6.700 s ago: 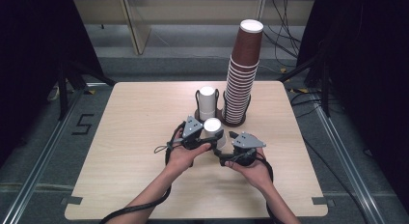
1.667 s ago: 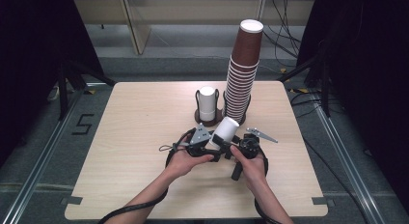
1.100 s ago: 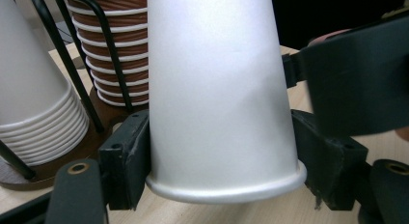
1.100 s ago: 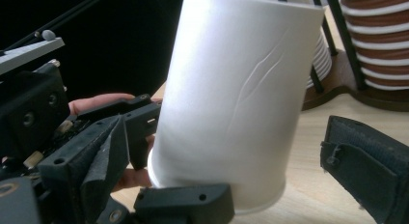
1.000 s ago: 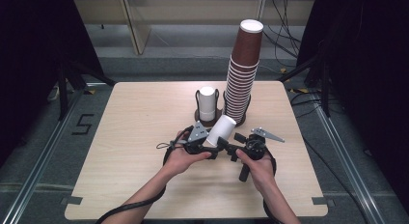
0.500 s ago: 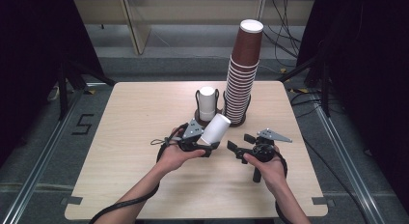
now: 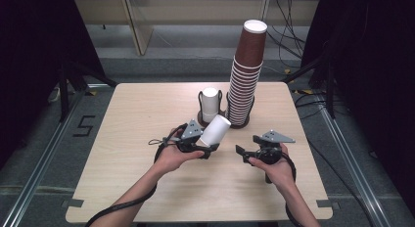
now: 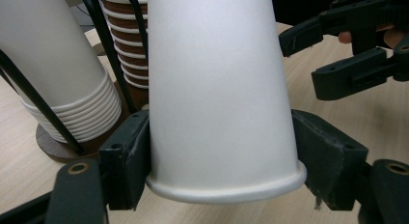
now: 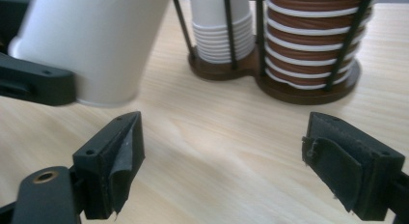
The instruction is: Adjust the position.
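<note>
My left gripper (image 7: 204,145) is shut on a single white paper cup (image 7: 216,130), gripped near its rim and tilted with its base up and to the right. In the left gripper view the white cup (image 8: 217,89) sits squeezed between both jaws. My right gripper (image 7: 241,151) hovers to the right of the cup, apart from it, jaws spread wide. The right gripper view shows its open jaws (image 9: 222,156) over bare wood, the held cup (image 9: 91,40) at upper left.
A wire cup holder (image 7: 222,120) stands at the table's back middle, with a short white cup stack (image 7: 210,102) and a tall brown cup stack (image 7: 247,75). The wooden table (image 7: 122,139) has bare room left and front.
The right gripper has drawn away to the right from the white cup and stands open. The left gripper keeps the cup, now more tilted and slightly further left.
</note>
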Tool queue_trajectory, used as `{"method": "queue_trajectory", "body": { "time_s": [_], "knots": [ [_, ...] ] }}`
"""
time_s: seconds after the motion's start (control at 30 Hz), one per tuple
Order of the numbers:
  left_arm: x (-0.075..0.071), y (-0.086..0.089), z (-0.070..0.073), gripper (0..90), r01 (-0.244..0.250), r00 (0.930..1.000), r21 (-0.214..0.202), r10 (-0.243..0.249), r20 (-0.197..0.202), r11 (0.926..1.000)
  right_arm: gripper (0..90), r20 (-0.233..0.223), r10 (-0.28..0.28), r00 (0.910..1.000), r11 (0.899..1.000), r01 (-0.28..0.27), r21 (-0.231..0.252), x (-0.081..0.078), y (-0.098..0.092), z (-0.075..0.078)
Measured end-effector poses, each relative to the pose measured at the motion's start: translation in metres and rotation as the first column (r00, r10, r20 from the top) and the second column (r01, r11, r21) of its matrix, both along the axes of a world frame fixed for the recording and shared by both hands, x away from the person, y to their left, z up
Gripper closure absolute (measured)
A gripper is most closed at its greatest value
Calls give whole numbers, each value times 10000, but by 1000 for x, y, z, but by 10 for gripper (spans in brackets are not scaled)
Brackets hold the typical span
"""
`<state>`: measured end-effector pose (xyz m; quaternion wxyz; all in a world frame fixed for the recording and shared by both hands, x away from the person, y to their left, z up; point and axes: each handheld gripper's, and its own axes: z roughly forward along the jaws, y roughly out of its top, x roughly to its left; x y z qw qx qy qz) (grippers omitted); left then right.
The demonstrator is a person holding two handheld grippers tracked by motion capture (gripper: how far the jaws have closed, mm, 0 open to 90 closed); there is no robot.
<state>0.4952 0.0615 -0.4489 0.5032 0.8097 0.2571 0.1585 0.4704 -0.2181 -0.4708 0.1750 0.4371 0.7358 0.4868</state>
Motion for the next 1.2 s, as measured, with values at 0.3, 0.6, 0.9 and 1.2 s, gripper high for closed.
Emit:
{"method": "queue_trajectory", "body": {
  "time_s": [0.3,0.6,0.9,1.2],
  "knots": [
    [-2,1,3,266,514,9987,397,-512,-58,9979,176,-166,452,9988,9857,-473,-1618,7,-11,-1],
    [-5,6,6,266,1152,9933,1050,-1143,-147,9878,177,-596,967,9935,9637,-1085,-2440,12,-18,1],
    [-8,12,14,266,2133,9769,2168,-2100,-384,9526,190,-2081,3470,9145,8459,-4010,-3517,16,-21,11],
    [-9,10,22,266,2771,9608,2961,-2672,-743,9141,203,-2855,4537,8442,7447,-5351,-3989,17,-18,17]
  ]
}}
